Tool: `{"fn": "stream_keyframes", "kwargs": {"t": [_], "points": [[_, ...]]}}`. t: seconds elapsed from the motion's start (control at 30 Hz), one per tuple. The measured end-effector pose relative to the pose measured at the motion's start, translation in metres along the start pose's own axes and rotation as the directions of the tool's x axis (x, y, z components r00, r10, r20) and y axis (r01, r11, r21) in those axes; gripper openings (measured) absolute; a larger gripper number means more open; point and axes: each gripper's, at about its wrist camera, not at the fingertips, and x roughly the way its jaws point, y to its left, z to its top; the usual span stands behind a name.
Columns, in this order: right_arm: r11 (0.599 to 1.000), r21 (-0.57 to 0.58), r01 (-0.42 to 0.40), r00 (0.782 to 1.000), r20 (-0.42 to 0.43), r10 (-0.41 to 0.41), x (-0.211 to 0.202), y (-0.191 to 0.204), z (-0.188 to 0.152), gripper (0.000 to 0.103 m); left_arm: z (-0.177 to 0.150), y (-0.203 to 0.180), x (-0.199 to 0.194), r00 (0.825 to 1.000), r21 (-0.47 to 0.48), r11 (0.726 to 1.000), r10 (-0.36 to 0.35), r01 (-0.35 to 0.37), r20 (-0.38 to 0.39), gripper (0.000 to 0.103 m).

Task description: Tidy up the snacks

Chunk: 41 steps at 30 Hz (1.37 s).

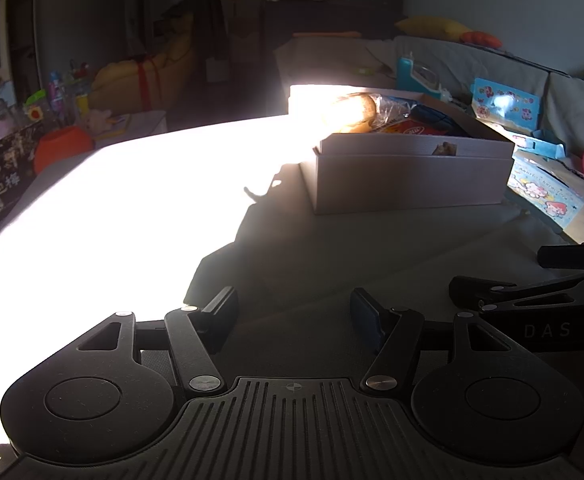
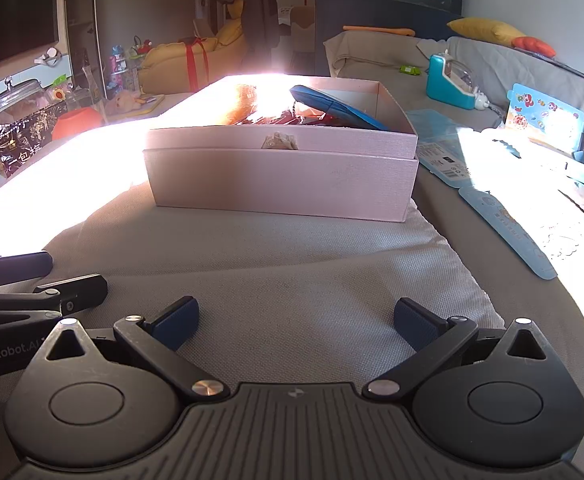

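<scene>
"GenRobot.AI" reads on the left hand-held gripper at the lower left of the right wrist view; "DAS" shows on the right hand-held gripper at the lower right of the left wrist view. Both are released, fingers spread, grasping nothing. A glass jar stands at left and blue printed cards lie at right. The pale box, upper centre on the grey cushion, holds snacks, a blue packet among them, under sun glare.

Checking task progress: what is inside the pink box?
The pink box holds a blue packet, red wrappers and a bagged bun. Glare and its front wall hide the rest.
</scene>
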Motion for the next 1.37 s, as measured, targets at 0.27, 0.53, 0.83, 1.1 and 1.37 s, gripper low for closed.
{"fn": "stream_keyframes", "kwargs": {"t": [0.27,0.53,0.83,1.1,1.37], "points": [[1.0,0.0,0.0,1.0,0.0,0.0,0.0,-0.0002,0.0,0.103,-0.0001,0.0,0.0,1.0,0.0,1.0,0.0,0.0,0.0,0.067],[1.0,0.0,0.0,1.0,0.0,0.0,0.0001,-0.0002,0.0,0.103,-0.0001,0.0002,0.0,1.0,0.0,1.0,0.0,0.0,0.0,0.068],[1.0,0.0,0.0,1.0,0.0,0.0,0.0001,-0.0002,0.0,0.103,-0.0003,0.0001,0.0,1.0,0.0,1.0,0.0,0.0,0.0,0.068],[1.0,0.0,-0.001,1.0,0.0,0.001,0.0001,-0.0004,-0.0001,0.103,-0.0002,-0.0004,0.0,1.0,0.003,1.0,0.004,-0.004,0.001,0.068],[1.0,0.002,0.0,1.0,0.001,0.0,-0.0007,0.0014,-0.001,0.103,0.0004,-0.0003,0.0003,1.0,-0.002,1.0,0.0,0.0,0.002,0.068]]}}
